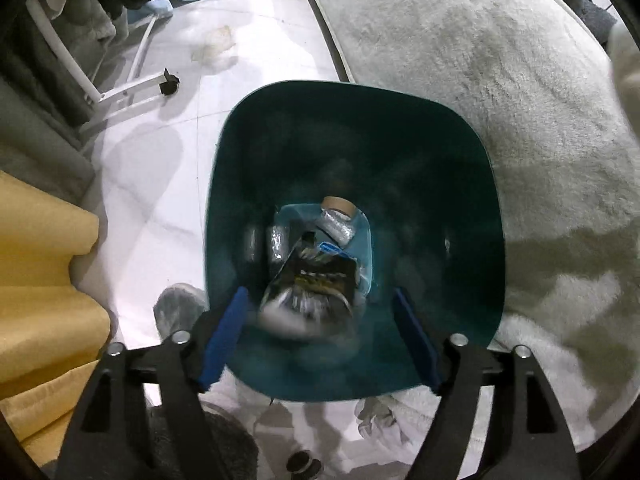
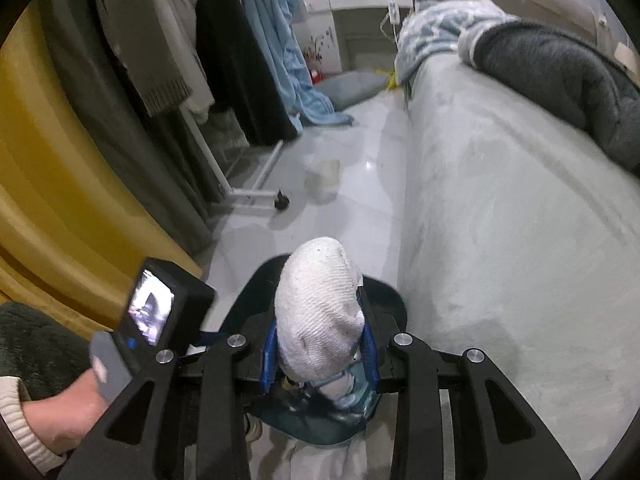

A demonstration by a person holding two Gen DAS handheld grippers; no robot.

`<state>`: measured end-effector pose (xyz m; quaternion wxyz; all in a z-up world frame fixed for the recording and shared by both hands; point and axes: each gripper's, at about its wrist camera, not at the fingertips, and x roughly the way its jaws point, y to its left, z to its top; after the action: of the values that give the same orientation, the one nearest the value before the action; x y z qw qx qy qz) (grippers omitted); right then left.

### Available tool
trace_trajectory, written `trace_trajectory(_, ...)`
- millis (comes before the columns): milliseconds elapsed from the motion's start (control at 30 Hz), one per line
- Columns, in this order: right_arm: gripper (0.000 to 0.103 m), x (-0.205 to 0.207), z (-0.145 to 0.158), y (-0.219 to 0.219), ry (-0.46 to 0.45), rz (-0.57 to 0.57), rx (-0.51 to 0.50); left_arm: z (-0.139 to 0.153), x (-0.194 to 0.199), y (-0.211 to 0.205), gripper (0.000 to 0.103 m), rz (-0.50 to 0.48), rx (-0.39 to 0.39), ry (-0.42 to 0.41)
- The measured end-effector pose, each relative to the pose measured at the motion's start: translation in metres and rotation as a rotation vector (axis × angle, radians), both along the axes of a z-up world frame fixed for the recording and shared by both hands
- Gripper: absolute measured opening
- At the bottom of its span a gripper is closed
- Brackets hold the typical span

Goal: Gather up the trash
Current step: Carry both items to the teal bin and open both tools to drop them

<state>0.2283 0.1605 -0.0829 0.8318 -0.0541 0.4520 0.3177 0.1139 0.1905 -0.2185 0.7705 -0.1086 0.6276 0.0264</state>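
Note:
A teal trash bin stands on the floor by the grey sofa. My left gripper is open right above its mouth. A black and silver wrapper, blurred, is between and below the fingers inside the bin. Foil pieces and a cardboard roll lie at the bottom. In the right wrist view, my right gripper is shut on a white sock and holds it over the bin, beside the left gripper's camera.
A crumpled clear plastic bag lies on the white floor ahead. A white clothes rack with castors stands left. A grey sofa runs along the right. Yellow curtain at left. White crumpled piece near the bin.

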Motion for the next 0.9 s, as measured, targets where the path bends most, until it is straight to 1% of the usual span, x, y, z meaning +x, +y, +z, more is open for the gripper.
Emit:
trace_trajectory(100, 0.034, 0.003, -0.015, 0.006, 0.039, -0.005, -0.027, 0.004, -0.004, 0.010, 0.080, 0.013, -0.008, -0.003)
trace_trajectory(267, 0.034, 0.008, -0.041, 0.019, 0.113, -0.005, -0.087, 0.017, -0.012, 0.031, 0.085, 0.052, -0.005, -0.043)
trace_trajectory(400, 0.034, 0.012, -0.067, 0.029, 0.179, -0.001, -0.147, 0.026, -0.019, 0.044, 0.086, 0.058, -0.003, -0.085)
trace_trajectory(533, 0.034, 0.013, -0.087, 0.036, 0.231, -0.004, -0.172, 0.042, -0.027, 0.055, 0.086, 0.077, 0.024, -0.167)
trace_trajectory(633, 0.035, 0.011, -0.093, 0.042, 0.240, -0.002, -0.195, 0.056, -0.031, 0.059, 0.086, 0.082, 0.038, -0.231)
trace_trajectory(733, 0.035, 0.010, -0.099, 0.045, 0.246, 0.001, -0.217, 0.071, -0.032, 0.056, 0.086, 0.064, 0.052, -0.288)
trace_trajectory(800, 0.039, 0.010, -0.102, 0.046, 0.255, 0.003, -0.226, 0.082, -0.033, 0.052, 0.087, 0.033, 0.065, -0.330)
trace_trajectory(833, 0.045, 0.009, -0.104, 0.046, 0.258, 0.003, -0.231, 0.090, -0.034, 0.049, 0.087, 0.016, 0.080, -0.352)
trace_trajectory(867, 0.048, 0.010, -0.104, 0.046, 0.259, 0.002, -0.232, 0.096, -0.034, 0.046, 0.087, 0.007, 0.104, -0.374)
trace_trajectory(900, 0.055, 0.009, -0.103, 0.046, 0.261, 0.002, -0.228, 0.102, -0.035, 0.043, 0.087, 0.002, 0.122, -0.394)
